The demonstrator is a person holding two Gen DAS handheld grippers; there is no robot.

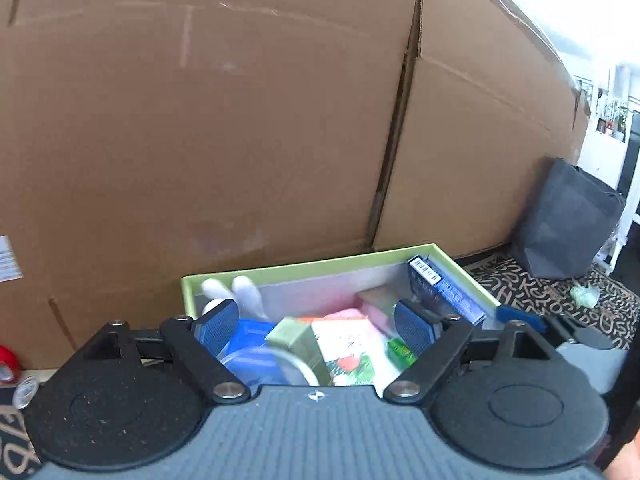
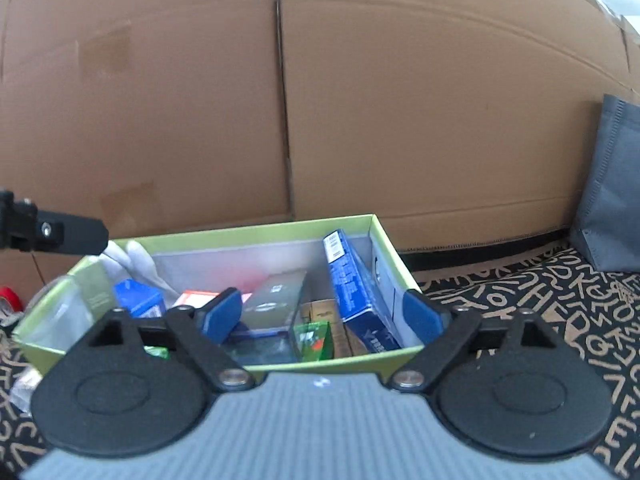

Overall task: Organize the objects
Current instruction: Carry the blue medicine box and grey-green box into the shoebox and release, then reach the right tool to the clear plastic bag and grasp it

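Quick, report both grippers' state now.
Left gripper: open, holding nothing, above the green box.
Right gripper: open, holding nothing, over the same box.

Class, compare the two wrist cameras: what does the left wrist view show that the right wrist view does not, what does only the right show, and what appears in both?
Only the left wrist view shows the pink packet and a distant white room. Only the right wrist view shows the tray's near wall and the yellow boxes behind it. Both show the green tray, blue box, white cloth, cardboard wall, grey bag and patterned mat. Both grippers, left and right, are open.
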